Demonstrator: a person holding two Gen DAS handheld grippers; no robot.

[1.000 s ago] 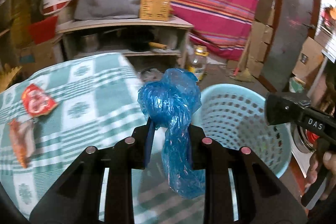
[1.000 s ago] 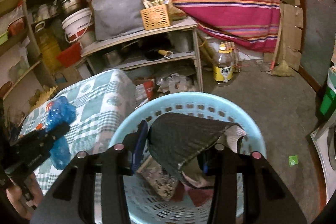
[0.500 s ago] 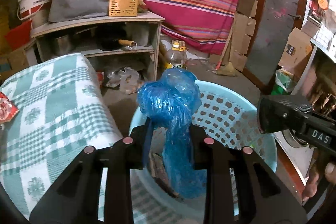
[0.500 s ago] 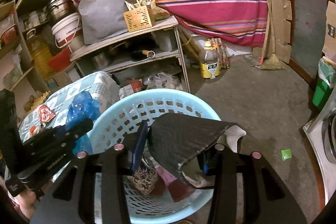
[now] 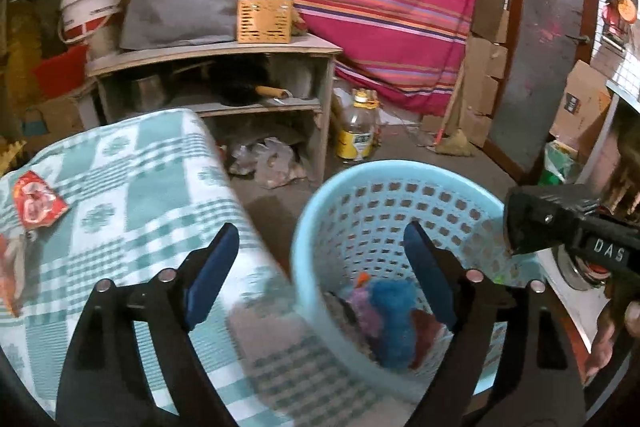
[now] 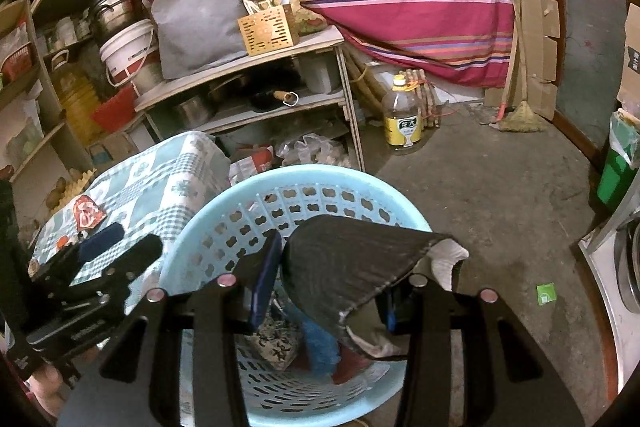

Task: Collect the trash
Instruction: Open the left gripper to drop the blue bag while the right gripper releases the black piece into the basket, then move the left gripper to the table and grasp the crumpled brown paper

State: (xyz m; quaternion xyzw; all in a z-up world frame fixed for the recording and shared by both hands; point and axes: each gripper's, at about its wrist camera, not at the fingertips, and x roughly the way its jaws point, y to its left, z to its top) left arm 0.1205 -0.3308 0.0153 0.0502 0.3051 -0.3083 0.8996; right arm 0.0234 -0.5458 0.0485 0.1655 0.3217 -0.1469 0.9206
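Left tongs (image 5: 320,263): standing wide apart with nothing between the pads; the jaws have just been opening, and they are hanging above the near rim of the basket, overlapping the tabletop's edge.
Right tongs (image 6: 332,287): clamping a dark grey wrapper (image 6: 352,263) at a middling opening; the pads are pressing on its lower part while its broad end is fanning out above them.
Basket (image 5: 320,211): pale blue, perforated, sitting on the floor just beside the tabletop; probably parked there so that trash is travelling only a short way from cloth to bin.
Blue plastic bag (image 5: 394,319): lying in the bottom of the basket among other scraps, directly below the left tongs; evidently the piece those tongs are letting go of.
Dark grey wrapper, position: hanging over the basket's mouth, above the blue bag and a patterned scrap; held there, by my reading, so that a release is dropping it straight inside.
Tabletop (image 5: 132,187): covered in a green-and-white checked cloth, to the left of the basket.
Red wrapper (image 5: 36,199): lying flat on the cloth, well apart from the basket, not yet collected.
Orange-and-white wrapper (image 5: 12,279): lying at the cloth's left margin, farther from the basket than the red one; partly cut off by the frame.
Oil bottle (image 6: 402,119): standing on the floor beyond the basket, near the shelf unit; not part of the trash, as far as I can judge.
Stage: one piece is dropping in, one is waiting over the basket, two are remaining on the cloth.
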